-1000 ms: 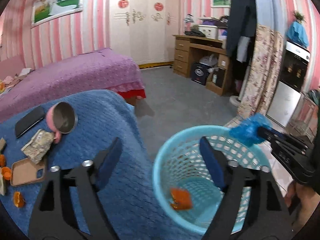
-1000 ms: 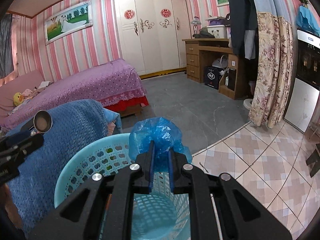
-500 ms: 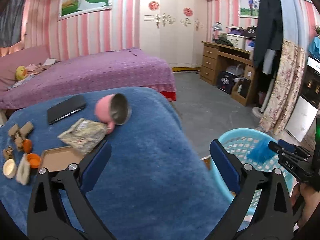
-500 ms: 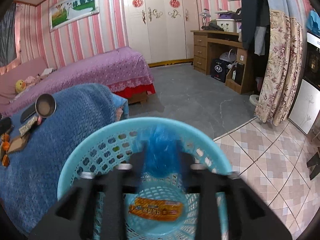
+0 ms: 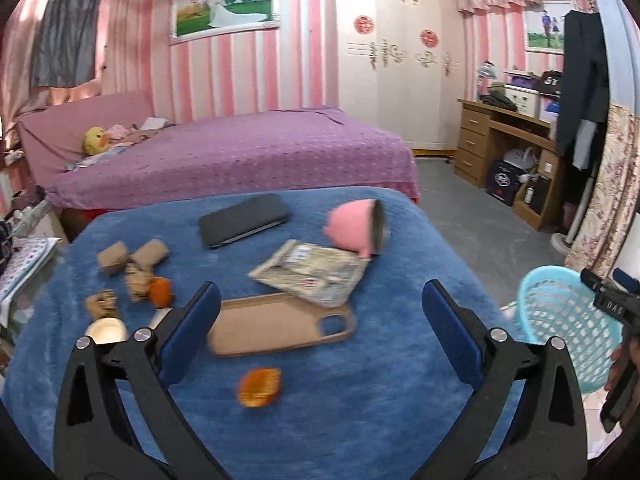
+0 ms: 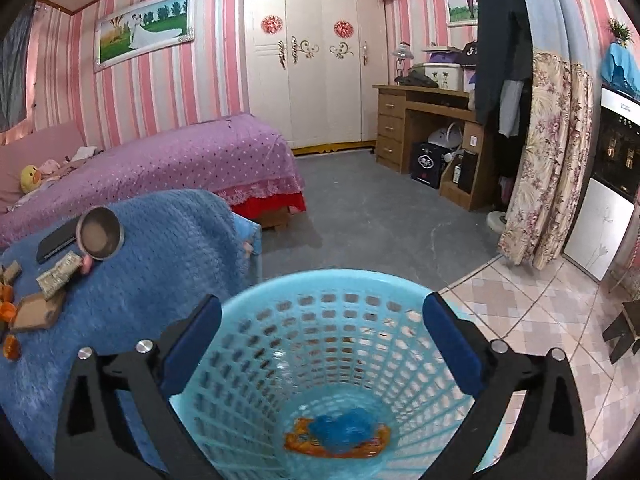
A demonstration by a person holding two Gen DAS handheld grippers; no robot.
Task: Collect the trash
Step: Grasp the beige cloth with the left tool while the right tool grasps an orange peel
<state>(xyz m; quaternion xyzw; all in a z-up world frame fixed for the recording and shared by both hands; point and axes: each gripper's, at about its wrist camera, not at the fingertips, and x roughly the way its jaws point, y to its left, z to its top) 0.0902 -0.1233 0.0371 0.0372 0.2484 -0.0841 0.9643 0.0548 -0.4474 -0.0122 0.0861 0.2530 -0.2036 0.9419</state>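
Note:
My left gripper [image 5: 320, 292] is open and empty above the blue-covered table [image 5: 360, 420]. Under and around it lie a silvery snack wrapper [image 5: 312, 276], an orange wrapper [image 5: 258, 387], an orange scrap [image 5: 160, 292] and brown pieces [image 5: 116, 258]. The light blue basket [image 5: 560, 320] stands on the floor off the table's right end. My right gripper [image 6: 322, 303] hangs over the basket [image 6: 320, 278]; its jaws are opening with nothing between them. A crumpled blue bag [image 6: 344, 426] lies at the basket's bottom on an orange wrapper [image 6: 300, 438].
A tan phone case [image 5: 276, 326], a black phone [image 5: 244, 220], a tipped pink cup [image 5: 356, 226] and a small white cup [image 5: 106, 330] also lie on the table. A purple bed [image 5: 240, 152] stands behind it, a wooden desk [image 6: 424, 128] and a floral curtain [image 6: 548, 160] to the right.
My left gripper swung left from above the basket to over the table. My right gripper opened, and the blue bag dropped from it into the basket.

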